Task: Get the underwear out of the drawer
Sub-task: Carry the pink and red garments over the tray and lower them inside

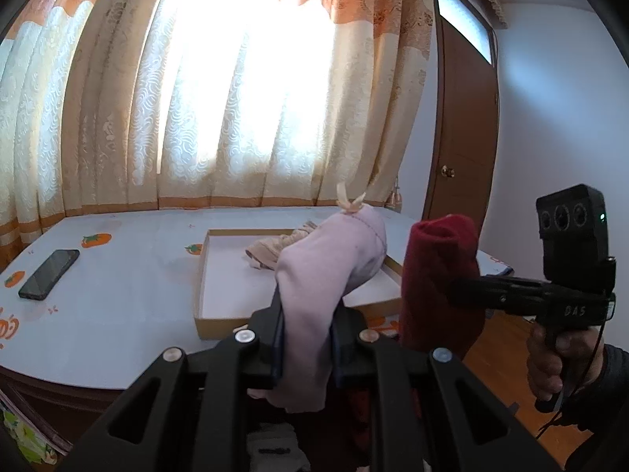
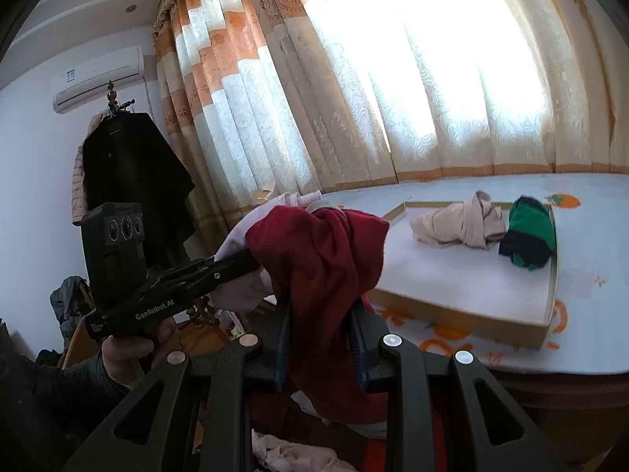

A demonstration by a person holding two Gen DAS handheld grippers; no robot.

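Observation:
My left gripper (image 1: 306,342) is shut on pink underwear (image 1: 330,271) with a small bow, held up in front of the table. My right gripper (image 2: 320,338) is shut on dark red underwear (image 2: 326,259); it also shows in the left wrist view (image 1: 440,275), close to the right of the pink piece. The left gripper shows in the right wrist view (image 2: 243,263) with pink cloth (image 2: 240,291) behind the red one. A shallow cardboard tray (image 2: 550,303) on the table holds beige underwear (image 2: 460,224) and a green and black piece (image 2: 528,236). Below the grippers lie more clothes (image 2: 291,456), dimly seen.
The table (image 1: 118,295) has a white cover with orange prints. A black phone (image 1: 49,273) lies at its left. Curtains (image 1: 236,98) hang behind it. A brown door (image 1: 464,137) is at the right. A dark coat (image 2: 133,181) hangs on a stand at the left.

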